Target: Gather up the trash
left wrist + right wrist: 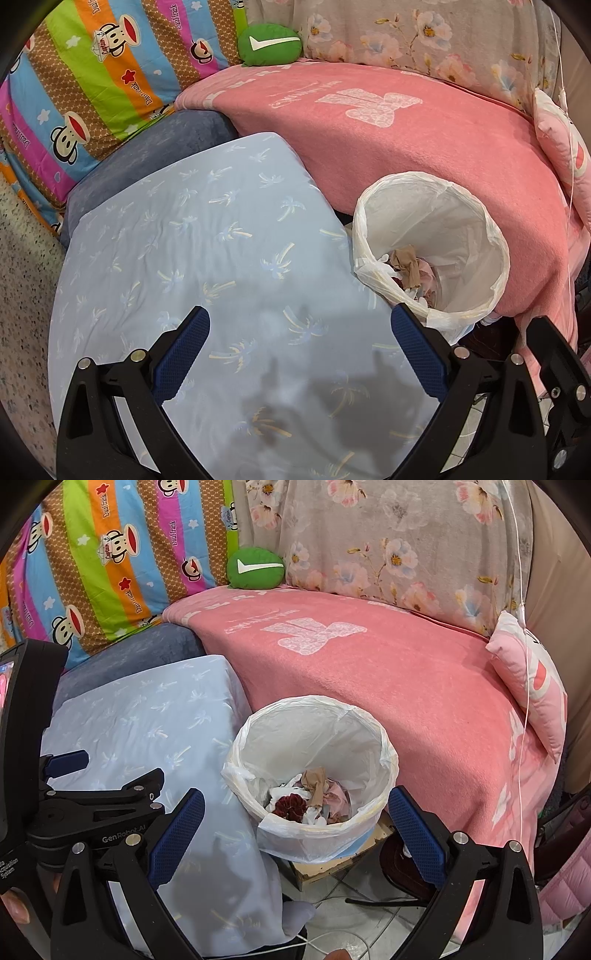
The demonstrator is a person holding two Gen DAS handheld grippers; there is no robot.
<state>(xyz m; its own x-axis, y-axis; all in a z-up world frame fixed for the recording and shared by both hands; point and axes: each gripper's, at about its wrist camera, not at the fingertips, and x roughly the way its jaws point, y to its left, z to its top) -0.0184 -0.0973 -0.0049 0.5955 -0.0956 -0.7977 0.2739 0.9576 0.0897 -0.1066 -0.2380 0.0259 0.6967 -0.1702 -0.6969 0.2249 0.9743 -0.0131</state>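
A round bin lined with a white plastic bag (pixel 461 236) (pixel 314 734) stands between a pale blue cushion and a pink blanket. Crumpled trash (pixel 314 797) (pixel 410 269) lies in its bottom: brown paper, white tissue, a dark red scrap. My left gripper (pixel 301 343) hangs open over the pale blue cushion (pixel 192 236), left of the bin, nothing between its blue pads. In the right wrist view my right gripper (pixel 295 823) is open just above the bin's near rim, empty. The left gripper (pixel 96 808) also shows at that view's left edge.
The pink blanket (pixel 388 672) covers a sofa seat behind the bin. A striped cartoon quilt (pixel 92 85), a green round cushion (pixel 255 568), a floral cover (pixel 388 546) and a small pink pillow (pixel 532 686) line the back. A white cord (pixel 522 664) hangs at right. Tiled floor with cables (pixel 351 904) lies below.
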